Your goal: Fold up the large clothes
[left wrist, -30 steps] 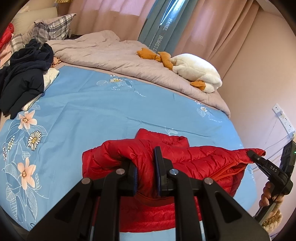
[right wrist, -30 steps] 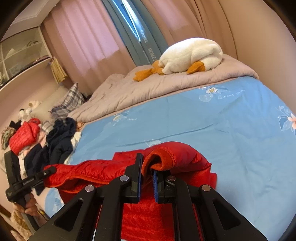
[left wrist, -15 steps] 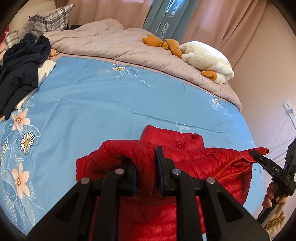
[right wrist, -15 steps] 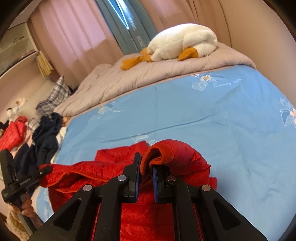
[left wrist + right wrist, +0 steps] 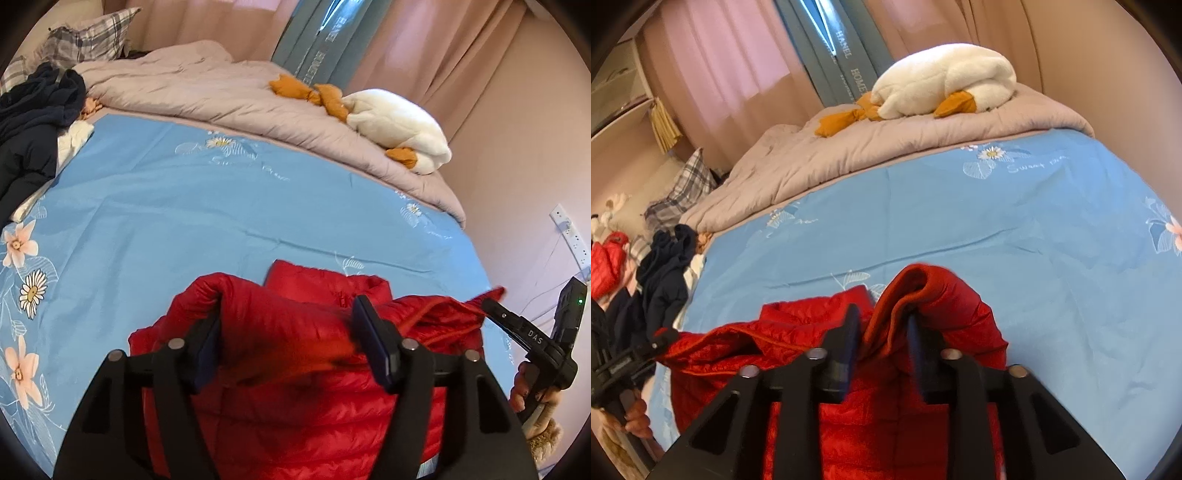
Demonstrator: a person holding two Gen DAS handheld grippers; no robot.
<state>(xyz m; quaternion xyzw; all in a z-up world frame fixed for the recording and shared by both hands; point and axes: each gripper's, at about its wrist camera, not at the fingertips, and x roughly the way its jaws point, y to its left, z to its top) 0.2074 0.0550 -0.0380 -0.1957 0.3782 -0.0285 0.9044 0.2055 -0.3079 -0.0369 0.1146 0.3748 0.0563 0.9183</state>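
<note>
A red puffer jacket [image 5: 295, 406] lies on the blue flowered bedsheet [image 5: 166, 221] near the bed's front edge, its upper part folded over. My left gripper [image 5: 290, 310] is opening; a loose, blurred fold of the jacket sits between its wide-apart jaws without being pinched. In the right wrist view the jacket [image 5: 868, 424] shows an orange-lined fold standing between the jaws of my right gripper [image 5: 882, 314], which is opening too, pads off the cloth. Each gripper appears in the other's view: the right gripper [image 5: 517, 325] at the jacket's right corner, the left gripper [image 5: 646, 350] at its left.
A grey quilt [image 5: 221, 96] with a white plush duck [image 5: 399, 122] lies along the far side. A pile of dark clothes [image 5: 33, 122] and a plaid pillow [image 5: 92, 37] sit at the left. A second red jacket [image 5: 607, 262] lies beyond. A wall socket [image 5: 569, 236] is at the right.
Both grippers, shut on the jacket's folded edge before, have spread their jaws and let the cloth go. Both came slightly down and forward with the fold onto the jacket.
</note>
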